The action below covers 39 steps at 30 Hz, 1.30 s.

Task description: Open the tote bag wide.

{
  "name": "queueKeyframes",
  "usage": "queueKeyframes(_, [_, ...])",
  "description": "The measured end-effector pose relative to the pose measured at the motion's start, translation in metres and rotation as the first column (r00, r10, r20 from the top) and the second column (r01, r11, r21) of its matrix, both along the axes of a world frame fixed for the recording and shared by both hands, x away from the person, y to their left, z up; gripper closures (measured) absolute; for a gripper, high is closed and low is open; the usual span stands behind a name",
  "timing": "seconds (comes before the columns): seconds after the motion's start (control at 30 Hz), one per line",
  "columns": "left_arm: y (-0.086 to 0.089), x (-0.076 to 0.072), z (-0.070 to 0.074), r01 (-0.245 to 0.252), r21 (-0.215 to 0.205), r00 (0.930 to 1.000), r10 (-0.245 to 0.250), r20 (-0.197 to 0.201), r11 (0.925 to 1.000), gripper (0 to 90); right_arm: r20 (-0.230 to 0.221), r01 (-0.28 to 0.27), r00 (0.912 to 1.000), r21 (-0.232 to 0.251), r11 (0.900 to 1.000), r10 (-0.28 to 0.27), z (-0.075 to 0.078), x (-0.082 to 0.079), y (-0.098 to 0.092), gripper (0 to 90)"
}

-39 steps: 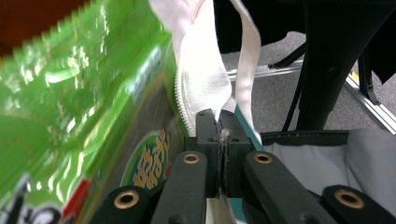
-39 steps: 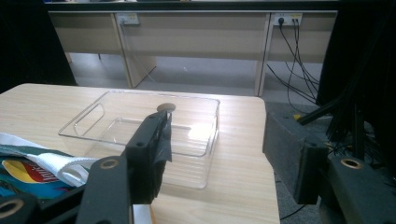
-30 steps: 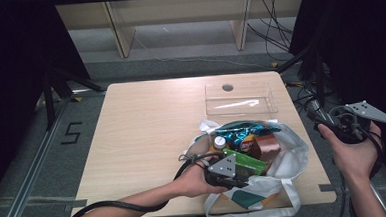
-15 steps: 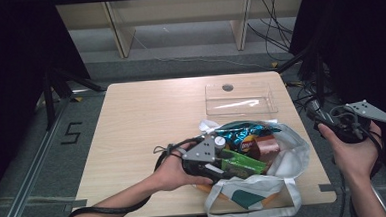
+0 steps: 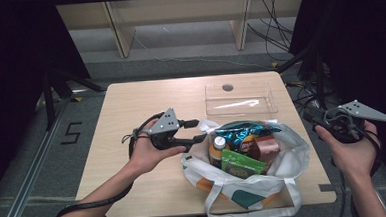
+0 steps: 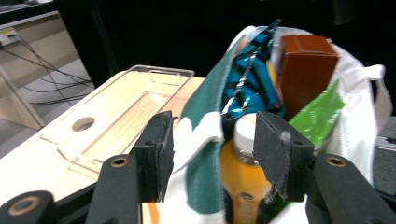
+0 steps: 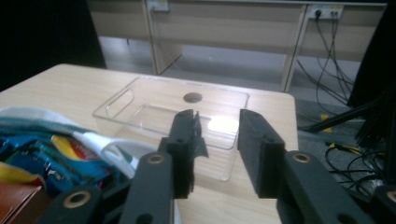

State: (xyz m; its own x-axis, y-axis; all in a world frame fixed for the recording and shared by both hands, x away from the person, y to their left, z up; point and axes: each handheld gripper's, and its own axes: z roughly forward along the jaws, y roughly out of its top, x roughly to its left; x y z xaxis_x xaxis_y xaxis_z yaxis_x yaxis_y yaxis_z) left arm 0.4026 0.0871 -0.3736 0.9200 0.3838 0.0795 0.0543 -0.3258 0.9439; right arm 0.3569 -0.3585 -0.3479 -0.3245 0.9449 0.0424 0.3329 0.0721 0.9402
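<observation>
Tote bag (image 5: pixel 245 186) slumped open on bench (image 5: pixel 131 106); left tool (image 5: pixel 198 130) released at rim — right tool (image 7: pixel 215 140) empty, jaws just narrowing.

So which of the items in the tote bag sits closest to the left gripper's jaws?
The orange bottle with the white cap, upright at the bag's near edge, just ahead of the left gripper; the brown box, blue packet and green packet sit farther back.

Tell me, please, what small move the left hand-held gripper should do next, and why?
Probably ease the left hand-held gripper forward and close on the orange bottle. Its jaws have just been opening, stand apart with nothing pressed, and the white-capped bottle in the tote bag lies right ahead between them.
</observation>
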Motion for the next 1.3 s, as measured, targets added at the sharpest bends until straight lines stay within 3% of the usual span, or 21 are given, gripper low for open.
queueKeyframes(0.23, [-0.004, 0.005, -0.008, 0.022, 0.079, 0.9990, -0.025, 0.038, 0.9966, 48.9, -0.074, -0.077, 0.9942, 0.011, 0.997, 0.078, -0.003, 0.000, 0.007, 69.8])
queueKeyframes(0.3, [-0.005, 0.006, -0.011, 0.028, 0.097, 0.9991, -0.031, 0.029, 0.9949, 50.0, -0.080, -0.118, 0.9899, -0.006, 0.993, 0.117, -0.006, 0.001, 0.008, 68.3])
queueKeyframes(0.37, [-0.005, 0.006, -0.014, 0.029, 0.108, 0.9992, -0.031, 0.023, 0.9937, 50.9, -0.093, -0.115, 0.9890, 0.009, 0.993, 0.115, -0.007, 0.000, 0.010, 67.6])
queueKeyframes(0.4, [-0.005, 0.007, -0.016, 0.028, 0.109, 0.9995, -0.029, 0.011, 0.9936, 51.1, -0.098, -0.146, 0.9846, -0.005, 0.989, 0.145, -0.008, 0.000, 0.009, 67.2])
queueKeyframes(0.53, [-0.007, 0.007, -0.018, 0.030, 0.121, 0.9995, -0.030, 0.003, 0.9922, 53.2, -0.115, -0.161, 0.9807, -0.014, 0.987, 0.158, -0.011, 0.001, 0.011, 66.7])
queueKeyframes(0.6, [-0.008, 0.009, -0.020, 0.034, 0.142, 0.9992, -0.037, 0.016, 0.9893, 57.2, -0.147, -0.171, 0.9748, -0.007, 0.985, 0.168, -0.012, 0.001, 0.013, 66.9])
queueKeyframes(0.63, [-0.009, 0.009, -0.021, 0.034, 0.144, 0.9991, -0.037, 0.020, 0.9890, 59.5, -0.133, -0.172, 0.9766, -0.009, 0.985, 0.169, -0.014, 0.002, 0.015, 67.5])
queueKeyframes(0.7, [-0.010, 0.009, -0.022, 0.032, 0.152, 0.9987, -0.038, 0.036, 0.9879, 68.1, -0.176, -0.187, 0.9672, -0.002, 0.982, 0.183, -0.013, 0.001, 0.015, 72.0])
queueKeyframes(0.77, [-0.010, 0.010, -0.021, 0.026, 0.153, 0.9990, -0.031, 0.031, 0.9879, 73.0, -0.153, -0.214, 0.9663, -0.031, 0.976, 0.207, -0.011, 0.003, 0.013, 71.5])
queueKeyframes(0.87, [-0.010, 0.011, -0.020, 0.021, 0.150, 0.9994, -0.025, 0.024, 0.9885, 76.6, -0.161, -0.208, 0.9657, -0.011, 0.978, 0.204, -0.007, -0.001, 0.013, 71.0])
queueKeyframes(0.93, [-0.010, 0.011, -0.019, 0.015, 0.153, 0.9995, -0.019, 0.023, 0.9882, 78.9, -0.146, -0.227, 0.9642, -0.023, 0.974, 0.221, -0.005, 0.000, 0.013, 70.9])
queueKeyframes(0.97, [-0.009, 0.012, -0.019, 0.009, 0.153, 0.9996, -0.013, 0.023, 0.9882, 80.7, -0.154, -0.236, 0.9620, -0.049, 0.971, 0.226, -0.008, 0.001, 0.014, 70.6])
queueKeyframes(1.1, [-0.008, 0.014, -0.017, -0.010, 0.146, 0.9998, 0.008, 0.018, 0.9892, 83.6, -0.202, -0.241, 0.9529, -0.054, 0.969, 0.226, -0.019, 0.004, 0.019, 75.4])
queueKeyframes(1.13, [-0.009, 0.015, -0.017, -0.013, 0.142, 0.9998, 0.011, 0.015, 0.9897, 84.5, -0.232, -0.257, 0.9445, -0.077, 0.963, 0.233, -0.019, 0.005, 0.018, 79.1])
queueKeyframes(1.17, [-0.009, 0.015, -0.017, -0.020, 0.138, 0.9998, 0.019, 0.009, 0.9902, 85.4, -0.246, -0.256, 0.9409, -0.068, 0.964, 0.233, -0.021, 0.005, 0.020, 83.9])
queueKeyframes(1.2, [-0.009, 0.016, -0.016, -0.024, 0.137, 0.9997, 0.023, 0.006, 0.9903, 86.1, -0.244, -0.260, 0.9417, -0.090, 0.961, 0.232, -0.021, 0.006, 0.019, 86.6])
queueKeyframes(1.23, [-0.009, 0.017, -0.016, -0.031, 0.133, 0.9995, 0.031, 0.001, 0.9906, 86.7, -0.251, -0.254, 0.9406, -0.073, 0.964, 0.228, -0.021, 0.005, 0.021, 88.2])
queueKeyframes(1.27, [-0.009, 0.018, -0.016, -0.039, 0.129, 0.9992, 0.040, -0.006, 0.9909, 87.1, -0.242, -0.234, 0.9456, -0.045, 0.971, 0.217, -0.022, 0.005, 0.023, 88.6])
queueKeyframes(1.3, [-0.009, 0.019, -0.016, -0.044, 0.127, 0.9989, 0.046, -0.008, 0.9909, 87.4, -0.225, -0.234, 0.9504, -0.063, 0.970, 0.215, -0.022, 0.006, 0.023, 88.8])
